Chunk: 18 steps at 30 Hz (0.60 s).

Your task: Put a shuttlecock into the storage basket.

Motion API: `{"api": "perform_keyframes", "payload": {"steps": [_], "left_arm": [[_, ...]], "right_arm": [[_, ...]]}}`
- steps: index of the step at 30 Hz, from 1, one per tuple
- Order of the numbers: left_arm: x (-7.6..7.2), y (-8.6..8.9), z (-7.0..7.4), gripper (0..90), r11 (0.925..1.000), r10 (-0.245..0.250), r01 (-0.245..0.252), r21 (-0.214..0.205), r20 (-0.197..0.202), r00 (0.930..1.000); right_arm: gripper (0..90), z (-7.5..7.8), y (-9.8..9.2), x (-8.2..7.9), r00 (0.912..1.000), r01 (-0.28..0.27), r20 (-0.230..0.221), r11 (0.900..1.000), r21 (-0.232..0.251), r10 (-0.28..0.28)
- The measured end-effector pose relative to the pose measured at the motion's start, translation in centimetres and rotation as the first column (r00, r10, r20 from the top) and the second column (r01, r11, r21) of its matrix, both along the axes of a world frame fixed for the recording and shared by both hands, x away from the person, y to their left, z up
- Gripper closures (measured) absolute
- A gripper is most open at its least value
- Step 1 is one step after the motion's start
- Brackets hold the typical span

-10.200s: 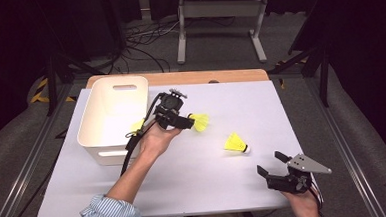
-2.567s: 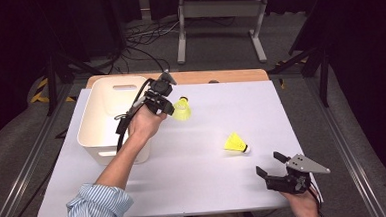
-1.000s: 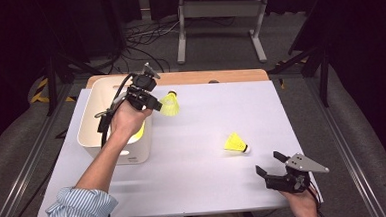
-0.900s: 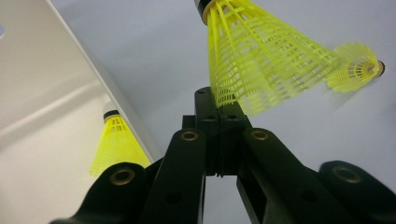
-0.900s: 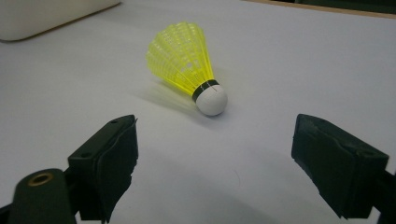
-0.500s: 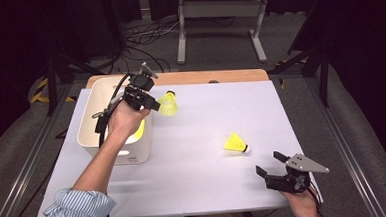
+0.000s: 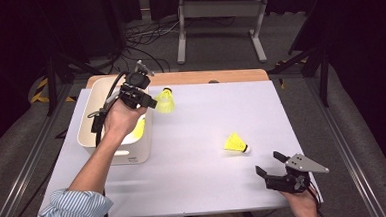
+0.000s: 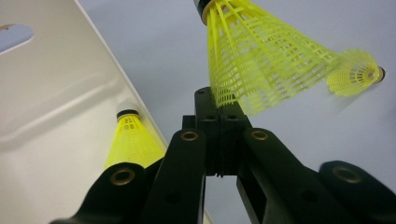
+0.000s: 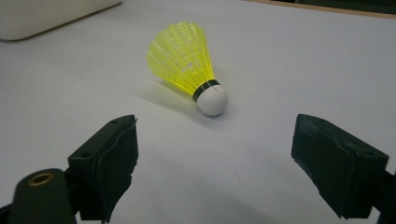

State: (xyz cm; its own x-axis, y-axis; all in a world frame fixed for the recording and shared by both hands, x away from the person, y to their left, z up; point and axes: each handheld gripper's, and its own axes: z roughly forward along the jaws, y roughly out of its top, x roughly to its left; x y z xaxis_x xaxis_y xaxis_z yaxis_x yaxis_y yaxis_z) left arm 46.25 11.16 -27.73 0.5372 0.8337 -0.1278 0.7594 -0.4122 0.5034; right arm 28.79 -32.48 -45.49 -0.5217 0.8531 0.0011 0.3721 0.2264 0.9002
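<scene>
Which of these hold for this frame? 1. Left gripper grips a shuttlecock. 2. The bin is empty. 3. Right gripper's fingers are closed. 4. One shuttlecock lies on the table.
1. True: the left gripper is shut on a yellow plastic shuttlecock.
2. False: the white plastic bin holds another yellow shuttlecock.
3. False: the right gripper is open.
4. True: a white-tipped yellow shuttlecock lies on the white table.

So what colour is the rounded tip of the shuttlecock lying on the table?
White, with a black band above it, on the shuttlecock; the right gripper view shows it best.
</scene>
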Motion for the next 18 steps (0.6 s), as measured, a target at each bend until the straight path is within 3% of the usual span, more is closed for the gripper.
{"api": "perform_keyframes", "payload": {"steps": [18], "left_arm": [[0.0,1.2,0.3,90.0,0.9998,0.021,-0.021,-0.004,0.004,0.9998]], "right_arm": [[15.0,0.0,0.0,0.0,1.0000,0.002,0.001,1.0000,0.002,-0.002]]}}
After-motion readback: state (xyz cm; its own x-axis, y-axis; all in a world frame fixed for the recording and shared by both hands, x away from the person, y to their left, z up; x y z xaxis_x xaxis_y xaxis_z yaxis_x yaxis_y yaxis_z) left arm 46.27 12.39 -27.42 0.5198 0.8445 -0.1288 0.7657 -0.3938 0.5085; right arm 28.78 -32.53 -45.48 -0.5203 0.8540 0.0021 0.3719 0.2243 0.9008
